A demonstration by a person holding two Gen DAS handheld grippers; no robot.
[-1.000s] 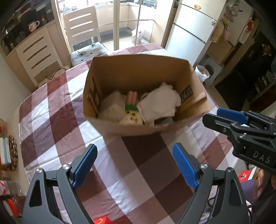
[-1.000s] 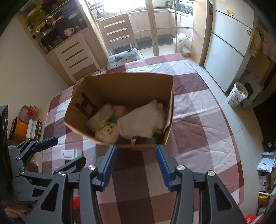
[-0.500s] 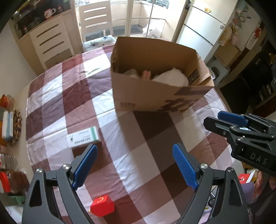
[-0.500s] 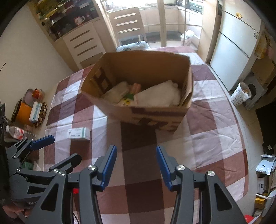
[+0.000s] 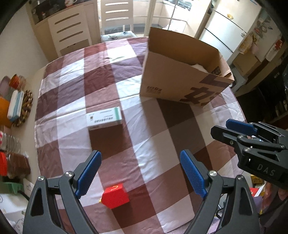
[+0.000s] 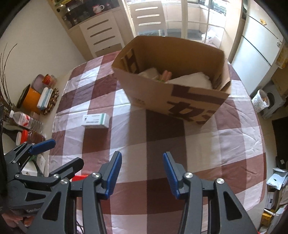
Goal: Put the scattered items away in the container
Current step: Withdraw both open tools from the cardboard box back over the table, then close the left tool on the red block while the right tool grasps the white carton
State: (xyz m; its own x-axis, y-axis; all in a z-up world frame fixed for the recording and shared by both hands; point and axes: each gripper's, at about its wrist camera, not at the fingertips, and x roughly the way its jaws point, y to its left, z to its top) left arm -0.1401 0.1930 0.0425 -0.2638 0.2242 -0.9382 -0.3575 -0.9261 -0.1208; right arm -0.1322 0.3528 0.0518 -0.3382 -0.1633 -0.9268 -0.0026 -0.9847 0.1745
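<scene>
An open cardboard box stands on the far right of the checked tablecloth; inside show a white cloth and a pink item. A white and green carton lies flat left of the box. A red cube sits near the table's front edge, just below my left gripper, which is open and empty. My right gripper hovers over the cloth in front of the box, jaws apart with nothing between them. Each gripper shows in the other's view: the right gripper, the left gripper.
Along the table's left edge stand an orange container, a woven mat, a water bottle and red-lidded jars. A white chair is beyond the far edge; a fridge and a bin are on the right.
Both grippers drew back from above the box toward the table's near edge. The box now sits farther away, and the carton and red cube have come into view.
</scene>
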